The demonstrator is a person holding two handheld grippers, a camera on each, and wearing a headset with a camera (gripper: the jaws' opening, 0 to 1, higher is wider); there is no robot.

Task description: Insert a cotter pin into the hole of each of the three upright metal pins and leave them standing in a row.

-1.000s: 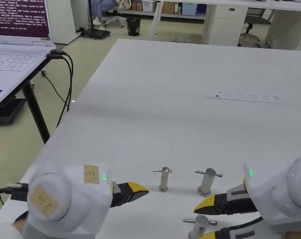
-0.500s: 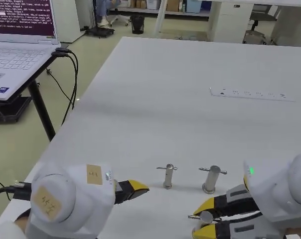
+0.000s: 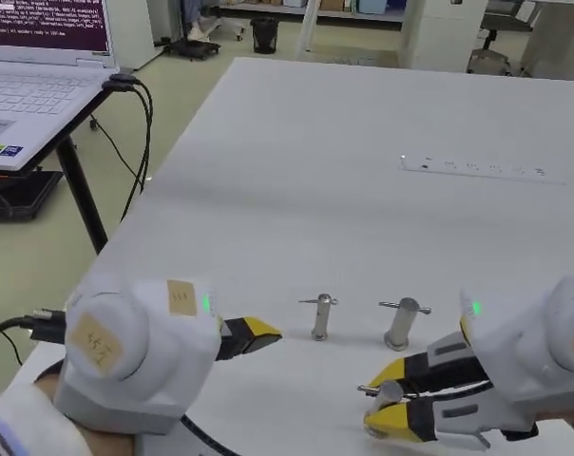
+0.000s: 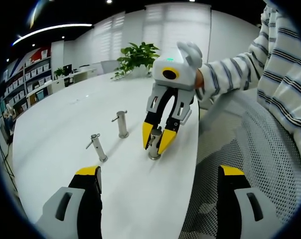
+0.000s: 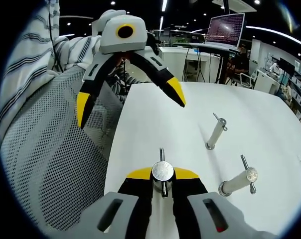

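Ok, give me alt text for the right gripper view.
The right gripper has its jaws shut on a metal pin with a cotter pin through its head, on a white table. A second pin and a third pin, each with its own cotter pin, stand to the right, and the left gripper hangs open above.

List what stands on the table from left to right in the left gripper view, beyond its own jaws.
first metal pin → second metal pin → right gripper, closed on the third metal pin
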